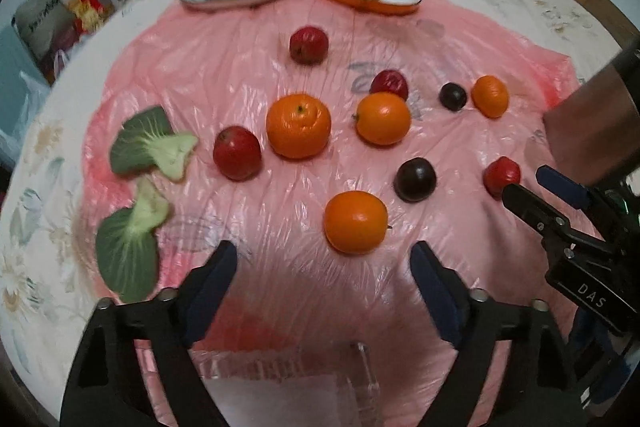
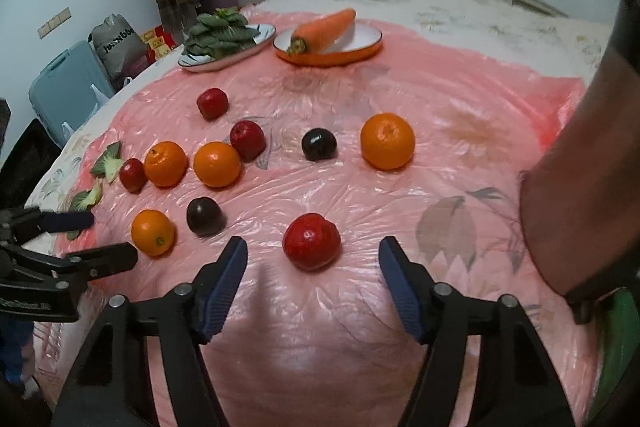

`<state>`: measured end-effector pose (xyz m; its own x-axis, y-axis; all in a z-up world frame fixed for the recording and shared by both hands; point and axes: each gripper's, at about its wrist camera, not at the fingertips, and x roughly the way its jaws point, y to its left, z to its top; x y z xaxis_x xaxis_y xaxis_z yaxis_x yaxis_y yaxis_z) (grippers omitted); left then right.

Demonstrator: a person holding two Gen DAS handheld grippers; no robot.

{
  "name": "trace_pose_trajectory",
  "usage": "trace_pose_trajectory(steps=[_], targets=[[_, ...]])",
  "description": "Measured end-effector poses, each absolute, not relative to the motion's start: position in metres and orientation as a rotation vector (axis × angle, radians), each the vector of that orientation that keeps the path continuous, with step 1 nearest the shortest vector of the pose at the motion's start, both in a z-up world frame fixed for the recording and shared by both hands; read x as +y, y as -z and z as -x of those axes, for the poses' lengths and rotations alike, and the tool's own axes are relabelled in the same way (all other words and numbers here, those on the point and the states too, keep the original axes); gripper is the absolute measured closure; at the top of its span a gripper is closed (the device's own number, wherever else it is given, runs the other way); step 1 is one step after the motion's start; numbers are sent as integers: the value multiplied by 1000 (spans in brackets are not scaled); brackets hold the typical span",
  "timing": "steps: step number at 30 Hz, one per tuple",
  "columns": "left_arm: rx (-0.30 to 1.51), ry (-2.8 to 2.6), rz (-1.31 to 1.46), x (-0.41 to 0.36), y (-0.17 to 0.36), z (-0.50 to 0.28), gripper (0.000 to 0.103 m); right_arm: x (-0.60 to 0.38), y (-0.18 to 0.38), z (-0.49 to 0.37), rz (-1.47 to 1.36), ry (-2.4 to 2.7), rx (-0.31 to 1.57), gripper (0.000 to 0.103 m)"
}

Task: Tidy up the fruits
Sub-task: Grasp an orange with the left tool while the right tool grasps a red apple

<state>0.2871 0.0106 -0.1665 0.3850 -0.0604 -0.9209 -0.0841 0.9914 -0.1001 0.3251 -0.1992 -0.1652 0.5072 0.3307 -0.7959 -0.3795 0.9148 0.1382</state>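
Hanging over a pink sheet (image 2: 440, 99) on a bed are two hand-held grippers, both with jaws apart and holding nothing. No earlier look tells me more about them.

The left hand-held gripper (image 1: 324, 259) points down at bare sheet. An orange (image 1: 355, 221) lies just past its tips, a bit to the right of the gap. The right hand-held gripper (image 2: 313, 255) has a red apple (image 2: 311, 241) sitting right between its tips, but the pads do not touch it.

More fruit is spread over the sheet: more oranges, red apples and two dark plums (image 2: 319, 144), mostly with room between them. Round fruit has no long side to speak of. The big orange (image 1: 298, 125) shows its stem dimple on top.

At the far edge sit two plates side by side. One holds leafy greens (image 2: 220, 33). The orange plate (image 2: 360, 53) holds a carrot (image 2: 324, 27), lying slanted, leafy end toward us and tip away to the right.

Two loose greens (image 1: 154, 147) lie near the left edge of the sheet. The sheet near both grippers is bare and open.
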Motion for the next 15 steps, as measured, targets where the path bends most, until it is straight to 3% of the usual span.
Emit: trace_pose_trajectory(steps=[2,5,9,11,15], targets=[[1212,-19,159,11,173,-294,42,-198,168,-330,37,-430,971,14],[1250,-17,169,6,180,-303,51,-196,172,-336,8,-431,1006,28],[1279,-14,199,4,183,-311,54,-196,176,-343,-26,-421,1045,43],[1292,-13,201,2,186,-315,56,-195,178,-347,-42,-420,1060,58],[1311,-24,195,0,191,-323,56,-196,185,-352,-64,-403,1086,61]])
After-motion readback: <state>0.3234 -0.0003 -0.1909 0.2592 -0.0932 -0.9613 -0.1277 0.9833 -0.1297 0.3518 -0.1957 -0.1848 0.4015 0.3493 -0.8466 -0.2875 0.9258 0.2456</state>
